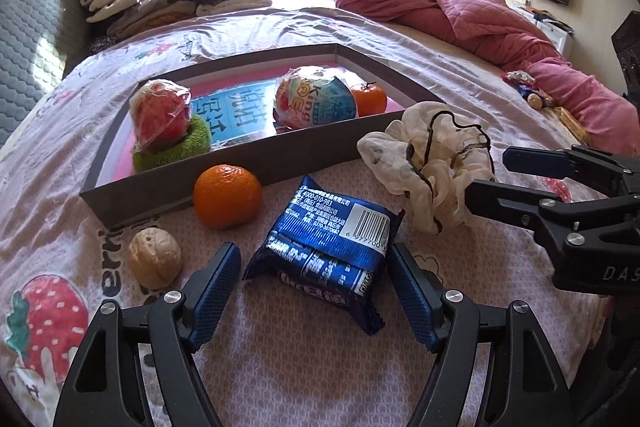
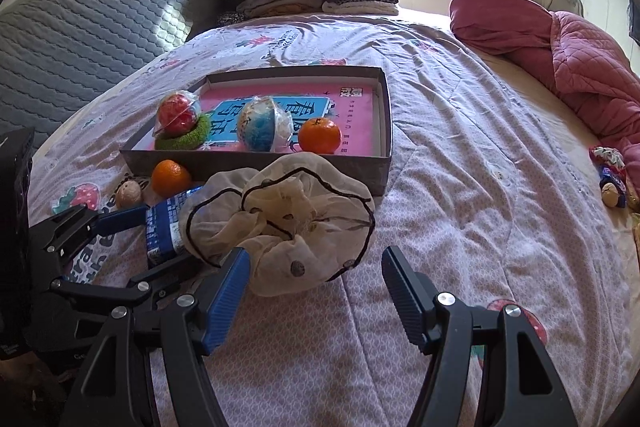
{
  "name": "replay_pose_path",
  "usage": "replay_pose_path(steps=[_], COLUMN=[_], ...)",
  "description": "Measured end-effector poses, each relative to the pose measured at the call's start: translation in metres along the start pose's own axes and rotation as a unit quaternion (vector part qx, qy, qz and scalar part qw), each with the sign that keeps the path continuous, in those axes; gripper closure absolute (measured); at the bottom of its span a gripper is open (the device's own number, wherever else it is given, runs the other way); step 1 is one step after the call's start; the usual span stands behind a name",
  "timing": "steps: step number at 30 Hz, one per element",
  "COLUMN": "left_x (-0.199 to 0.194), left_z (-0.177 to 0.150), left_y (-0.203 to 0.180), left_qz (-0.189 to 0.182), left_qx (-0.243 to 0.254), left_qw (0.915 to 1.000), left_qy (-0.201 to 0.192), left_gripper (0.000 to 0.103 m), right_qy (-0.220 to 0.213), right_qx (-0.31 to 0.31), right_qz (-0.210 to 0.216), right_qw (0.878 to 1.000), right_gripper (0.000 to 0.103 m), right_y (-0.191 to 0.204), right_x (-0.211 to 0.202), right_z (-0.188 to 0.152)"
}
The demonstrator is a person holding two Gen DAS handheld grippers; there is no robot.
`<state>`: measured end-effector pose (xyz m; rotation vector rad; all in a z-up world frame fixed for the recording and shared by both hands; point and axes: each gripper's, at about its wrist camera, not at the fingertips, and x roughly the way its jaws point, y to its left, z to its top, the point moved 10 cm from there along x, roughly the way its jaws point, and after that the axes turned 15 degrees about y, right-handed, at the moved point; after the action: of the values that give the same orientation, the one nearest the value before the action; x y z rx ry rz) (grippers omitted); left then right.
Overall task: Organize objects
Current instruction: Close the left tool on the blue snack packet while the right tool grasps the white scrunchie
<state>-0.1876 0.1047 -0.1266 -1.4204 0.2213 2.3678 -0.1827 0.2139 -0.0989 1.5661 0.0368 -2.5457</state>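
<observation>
Bedspread [image 1: 320,367] below: left tool [image 1: 314,267] tilted down, astride blue packet [image 1: 324,251].

A box [image 1: 256,151] is set on the bed [image 1: 420,39]; at six o'clock before it lie an orange [image 1: 227,195] and a packet [image 1: 328,247].

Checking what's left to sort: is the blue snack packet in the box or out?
Out: the blue snack packet lies on the bedspread before the box.

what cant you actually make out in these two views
- Blue snack packet: right wrist view, mostly hidden by the cream scrunchie and left gripper.
- Book cover in the box: left wrist view, title partly covered by the wrapped balls.
- Small items by the pink quilt: right wrist view, too small to identify.
</observation>
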Motion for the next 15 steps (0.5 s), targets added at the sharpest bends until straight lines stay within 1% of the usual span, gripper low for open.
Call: replay_pose_path(steps=[8, 12, 14, 15], left_x=[0.007, 0.009, 0.009, 0.009], left_z=[0.007, 0.010, 0.011, 0.011], left_y=[-0.001, 0.000, 0.000, 0.000], left_qz=[-0.008, -0.007, -0.008, -0.009], left_qx=[-0.009, -0.015, -0.018, -0.019], left_qw=[0.9999, 0.9999, 0.9998, 0.9998], left_qy=[0.000, 0.001, 0.001, 0.000], left_gripper=[0.026, 0.026, 0.027, 0.032], right_qy=[0.013, 0.006, 0.003, -0.001], right_qx=[0.023, 0.034, 0.038, 0.043], right_qz=[0.026, 0.046, 0.064, 0.078], right_qw=[0.999, 0.998, 0.997, 0.996], right_gripper=[0.035, 0.035, 0.037, 0.043], right_y=[-0.003, -0.003, -0.001, 0.000], right_x=[0.026, 0.030, 0.031, 0.031], right_z=[0.015, 0.022, 0.025, 0.026])
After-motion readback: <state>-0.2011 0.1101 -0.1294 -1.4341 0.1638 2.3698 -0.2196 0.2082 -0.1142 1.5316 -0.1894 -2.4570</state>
